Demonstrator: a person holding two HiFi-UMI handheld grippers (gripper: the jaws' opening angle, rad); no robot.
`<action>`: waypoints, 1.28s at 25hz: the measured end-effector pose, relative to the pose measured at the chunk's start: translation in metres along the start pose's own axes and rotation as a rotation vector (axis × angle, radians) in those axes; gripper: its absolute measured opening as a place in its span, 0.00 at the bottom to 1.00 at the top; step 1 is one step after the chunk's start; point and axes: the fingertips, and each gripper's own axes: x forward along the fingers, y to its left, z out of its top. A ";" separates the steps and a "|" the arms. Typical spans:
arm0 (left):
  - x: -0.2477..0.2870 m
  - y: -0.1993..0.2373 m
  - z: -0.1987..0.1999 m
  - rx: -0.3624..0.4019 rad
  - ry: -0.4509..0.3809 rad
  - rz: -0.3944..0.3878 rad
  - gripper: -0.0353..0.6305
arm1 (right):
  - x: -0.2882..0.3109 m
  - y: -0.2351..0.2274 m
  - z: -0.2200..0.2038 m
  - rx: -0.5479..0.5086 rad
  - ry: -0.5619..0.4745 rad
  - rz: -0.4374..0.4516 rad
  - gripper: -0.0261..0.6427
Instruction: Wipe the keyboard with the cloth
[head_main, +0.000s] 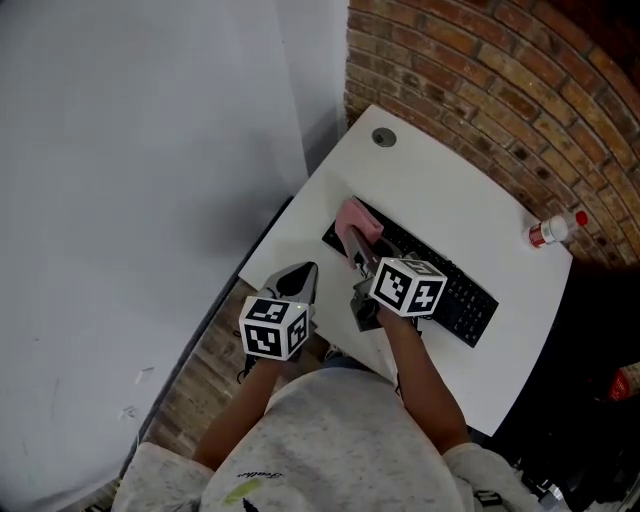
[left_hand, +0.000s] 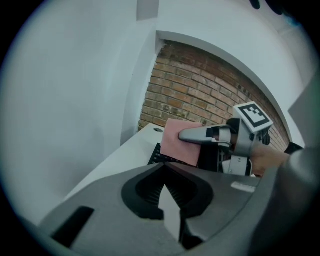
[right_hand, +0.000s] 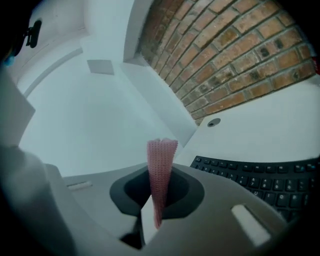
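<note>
A black keyboard (head_main: 450, 290) lies slantwise on the white table (head_main: 450, 190). My right gripper (head_main: 357, 250) is shut on a pink cloth (head_main: 357, 222), which it holds over the keyboard's far left end. In the right gripper view the cloth (right_hand: 161, 170) stands up edge-on between the jaws, with the keyboard (right_hand: 260, 180) to its right. My left gripper (head_main: 300, 280) hangs at the table's near left edge, shut with nothing in it. In the left gripper view its closed jaws point toward the cloth (left_hand: 175, 142) and the right gripper (left_hand: 187, 135).
A small white bottle with a red cap (head_main: 556, 229) lies at the table's far right edge. A round grey cable hole (head_main: 384, 137) sits at the far corner. A brick wall runs behind the table, a white wall to the left, and wood floor lies below the table's left edge.
</note>
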 end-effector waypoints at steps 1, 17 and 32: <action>0.004 0.002 0.002 0.001 0.005 0.001 0.05 | 0.006 -0.005 0.001 0.026 0.003 0.001 0.08; 0.041 0.012 0.021 0.058 0.081 -0.072 0.05 | 0.050 -0.057 0.000 0.281 0.037 -0.110 0.07; 0.085 -0.004 0.041 0.180 0.174 -0.286 0.05 | 0.015 -0.094 0.003 0.284 -0.013 -0.344 0.08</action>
